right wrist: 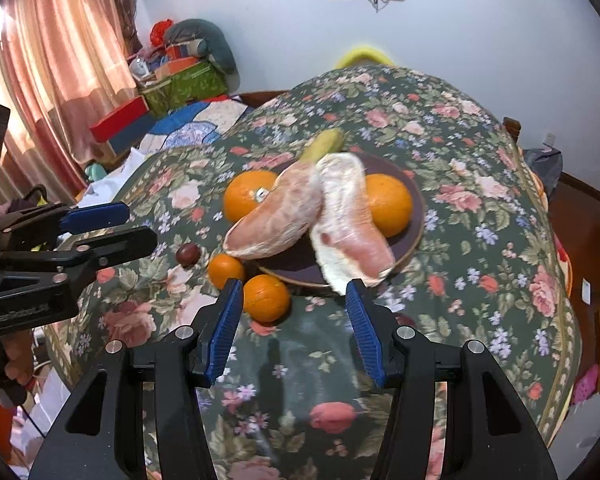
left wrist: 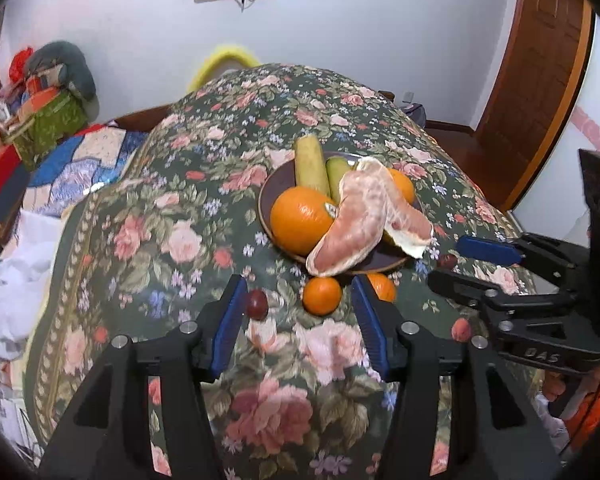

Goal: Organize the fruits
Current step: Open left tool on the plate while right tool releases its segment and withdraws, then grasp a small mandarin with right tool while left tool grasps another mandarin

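Both grippers hang with jaws apart and nothing between them: left gripper (left wrist: 300,316), right gripper (right wrist: 294,316). On the floral tablecloth (left wrist: 148,216), the brown plate (right wrist: 418,204) carries oranges, pomelo segments (left wrist: 352,220) and a banana; two tangerines (right wrist: 266,298) lie beside it

The tablecloth (left wrist: 188,248) is dark green with pink roses. The plate (right wrist: 414,216) is brown. The big orange (left wrist: 302,220) is bright orange.

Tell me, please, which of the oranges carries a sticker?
The large orange on the left side of the dark plate, beside the peeled pomelo segment. The other oranges, on the plate or the cloth, show none.
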Demonstrator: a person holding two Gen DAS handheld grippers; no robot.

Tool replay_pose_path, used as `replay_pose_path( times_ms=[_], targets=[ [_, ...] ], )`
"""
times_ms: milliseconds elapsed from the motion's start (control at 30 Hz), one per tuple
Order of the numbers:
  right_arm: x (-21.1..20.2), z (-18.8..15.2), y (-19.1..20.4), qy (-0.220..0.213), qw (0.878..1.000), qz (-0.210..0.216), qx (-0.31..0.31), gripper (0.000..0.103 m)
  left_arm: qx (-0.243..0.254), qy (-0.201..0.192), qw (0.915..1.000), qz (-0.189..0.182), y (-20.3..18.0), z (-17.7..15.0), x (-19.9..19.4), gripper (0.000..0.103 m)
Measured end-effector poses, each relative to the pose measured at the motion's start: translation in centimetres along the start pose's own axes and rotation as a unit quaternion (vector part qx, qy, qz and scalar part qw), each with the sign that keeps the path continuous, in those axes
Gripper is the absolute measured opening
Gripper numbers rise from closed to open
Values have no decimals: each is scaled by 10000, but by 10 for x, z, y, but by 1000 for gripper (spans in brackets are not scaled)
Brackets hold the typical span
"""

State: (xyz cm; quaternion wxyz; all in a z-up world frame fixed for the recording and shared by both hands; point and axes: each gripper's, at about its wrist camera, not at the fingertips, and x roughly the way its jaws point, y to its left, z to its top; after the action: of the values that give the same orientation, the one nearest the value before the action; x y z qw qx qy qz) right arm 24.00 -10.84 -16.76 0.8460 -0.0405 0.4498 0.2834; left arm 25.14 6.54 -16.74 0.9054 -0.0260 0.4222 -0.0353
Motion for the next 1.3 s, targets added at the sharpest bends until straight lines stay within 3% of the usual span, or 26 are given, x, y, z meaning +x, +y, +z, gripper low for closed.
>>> replay_pose_path(
  times_ms=[467, 733, 1300],
  targets=[
    [48, -8, 17, 438, 9989, 175, -52, 50, 52, 173, 9998, -94, 9, -22, 21, 54],
    [64, -9, 12, 587, 9979, 285, 64, 35, 44, 280, 9996, -95, 11, -26, 37, 54],
    [17, -14, -10, 149, 9996, 205, 155, 34, 253, 485, 9984, -143, -17, -17, 73, 54]
  ],
)
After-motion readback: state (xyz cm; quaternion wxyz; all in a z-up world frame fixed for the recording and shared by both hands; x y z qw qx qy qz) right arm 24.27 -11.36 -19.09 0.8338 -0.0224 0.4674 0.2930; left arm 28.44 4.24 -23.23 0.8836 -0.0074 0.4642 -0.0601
